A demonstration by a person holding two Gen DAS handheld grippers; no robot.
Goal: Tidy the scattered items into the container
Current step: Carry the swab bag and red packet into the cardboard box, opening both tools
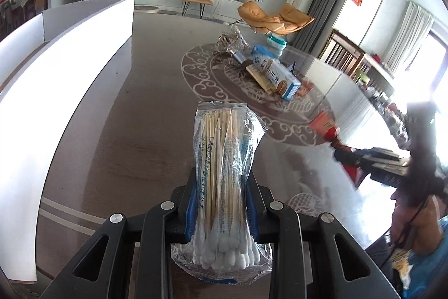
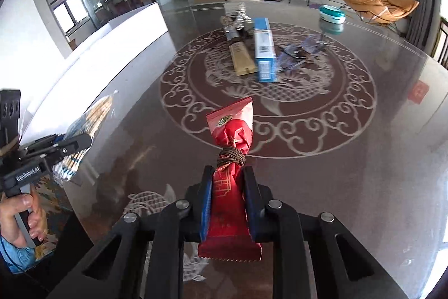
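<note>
Pinching a bag of cotton swabs (image 1: pixel 224 181), the left gripper (image 1: pixel 221 203) is clamped tight; the right gripper (image 2: pixel 226 201) likewise squeezes a red packet (image 2: pixel 232 181). Boxes (image 2: pixel 263 52) lie at twelve o'clock on the table (image 2: pixel 364 159); the white container (image 1: pixel 56 69), seemingly open-topped, stands at ten.

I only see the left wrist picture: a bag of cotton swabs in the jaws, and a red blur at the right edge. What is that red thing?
Observer: It is a red packet, clamped in the right gripper.
Operator: Is it just a plain packet?
Observer: No, a brown cord is wound around its middle, just beyond the jaws.
Operator: And who is carrying my side?
Observer: A person's hand grips the handle of the left gripper.
</note>
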